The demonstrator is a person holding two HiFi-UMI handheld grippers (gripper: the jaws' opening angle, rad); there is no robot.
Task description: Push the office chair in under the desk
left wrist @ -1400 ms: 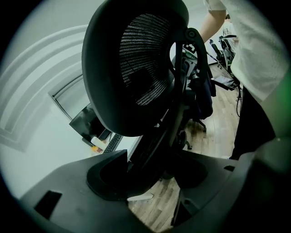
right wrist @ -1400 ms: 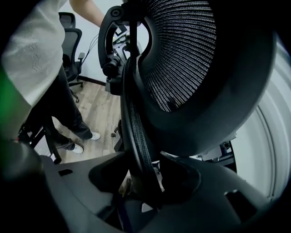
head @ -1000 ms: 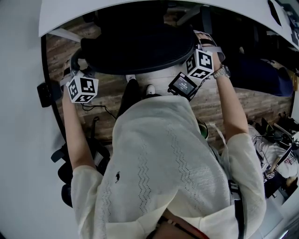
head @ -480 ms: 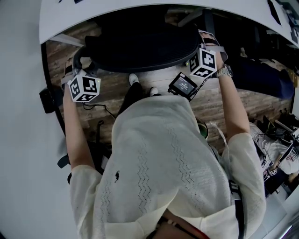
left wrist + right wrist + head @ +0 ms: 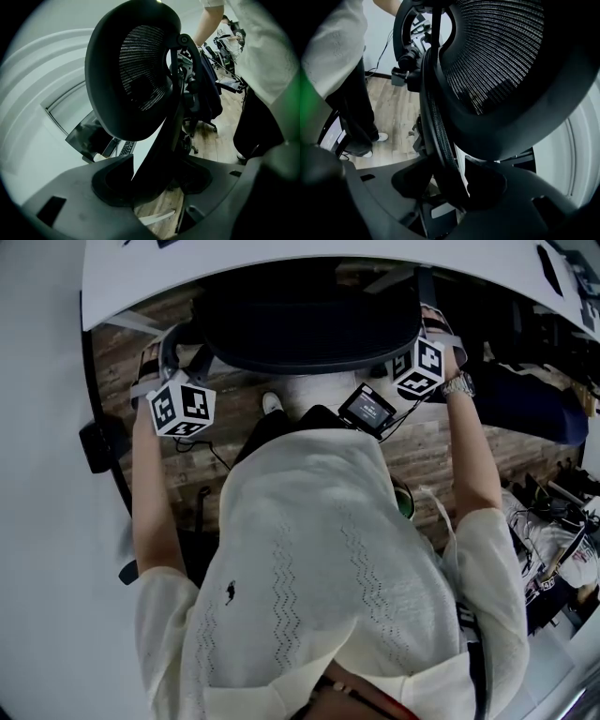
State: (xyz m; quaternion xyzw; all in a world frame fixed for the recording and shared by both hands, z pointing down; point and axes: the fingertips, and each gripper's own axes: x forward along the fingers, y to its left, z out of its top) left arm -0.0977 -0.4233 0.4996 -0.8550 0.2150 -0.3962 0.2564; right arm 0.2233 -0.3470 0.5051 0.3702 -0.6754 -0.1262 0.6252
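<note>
The black mesh office chair (image 5: 309,324) stands with its seat under the white desk (image 5: 281,254); only its backrest shows in the head view. My left gripper (image 5: 169,345) is at the backrest's left rim and my right gripper (image 5: 433,322) at its right rim. In the left gripper view the backrest (image 5: 136,70) fills the frame, and its frame bar runs between the jaws of the left gripper (image 5: 152,180), which have just been closing on it. In the right gripper view the backrest's rim (image 5: 440,131) passes between the jaws of the right gripper (image 5: 450,180), which look pressed on it.
A wooden floor (image 5: 225,418) lies below the desk. A dark blue jacket (image 5: 525,390) hangs over another chair at the right. A black box (image 5: 98,442) sits by the left wall. Bags and clutter (image 5: 553,540) lie at the far right. My feet stand just behind the chair.
The chair has rolled farther under the desk, upward in the head view. Both grippers moved with it, still on the backrest's rims, and my body followed.
</note>
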